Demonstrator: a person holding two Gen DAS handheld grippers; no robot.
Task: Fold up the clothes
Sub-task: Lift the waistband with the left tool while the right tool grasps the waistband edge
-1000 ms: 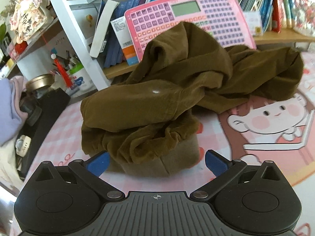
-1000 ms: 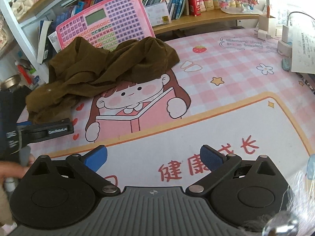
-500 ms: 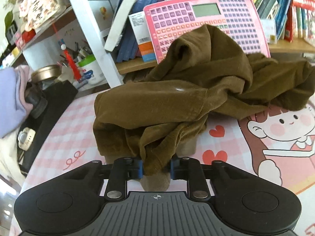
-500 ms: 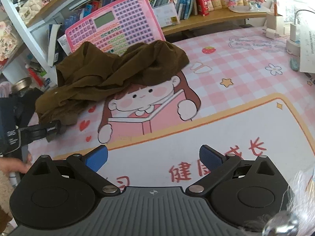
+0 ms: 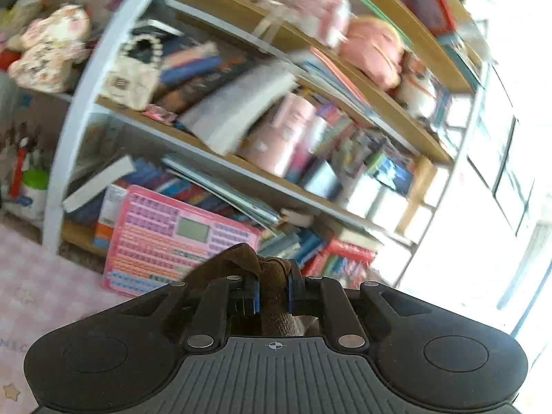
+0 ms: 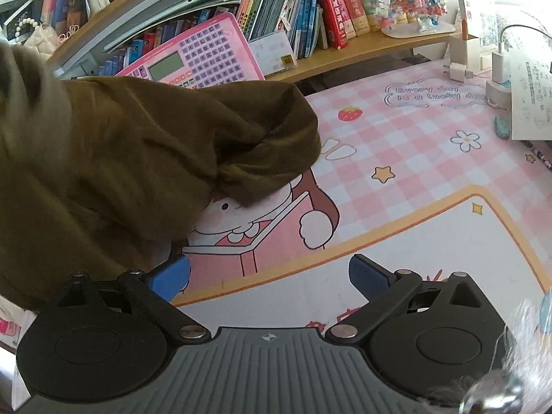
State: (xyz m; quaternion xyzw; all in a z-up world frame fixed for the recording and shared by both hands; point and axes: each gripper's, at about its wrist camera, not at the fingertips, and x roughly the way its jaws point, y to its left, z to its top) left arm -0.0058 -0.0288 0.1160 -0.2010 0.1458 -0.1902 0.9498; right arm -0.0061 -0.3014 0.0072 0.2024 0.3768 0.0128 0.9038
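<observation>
A brown garment [image 6: 131,158] hangs lifted over the left half of the pink cartoon desk mat [image 6: 407,179] in the right wrist view; its far end still rests on the mat. My left gripper [image 5: 273,291] points up toward the bookshelves, its jaws closing on a bunched fold of the brown garment [image 5: 272,272] pinched between the blue pads. My right gripper [image 6: 269,276] hovers low over the mat with jaws wide open and nothing between them. The cloth's lower edge hangs just beside its left fingertip [image 6: 170,276].
A pink toy keyboard [image 6: 203,58] leans against the shelf of books [image 6: 300,17] behind the desk. Chargers [image 6: 496,69] and a paper sheet [image 6: 531,100] lie at the right. Shelves [image 5: 241,158] with books and plush toys fill the blurred left wrist view.
My left gripper closed on the garment's near edge, then rose and tilted upward, lifting the cloth off the mat. The cloth now drapes across the right wrist view. The right gripper stayed put.
</observation>
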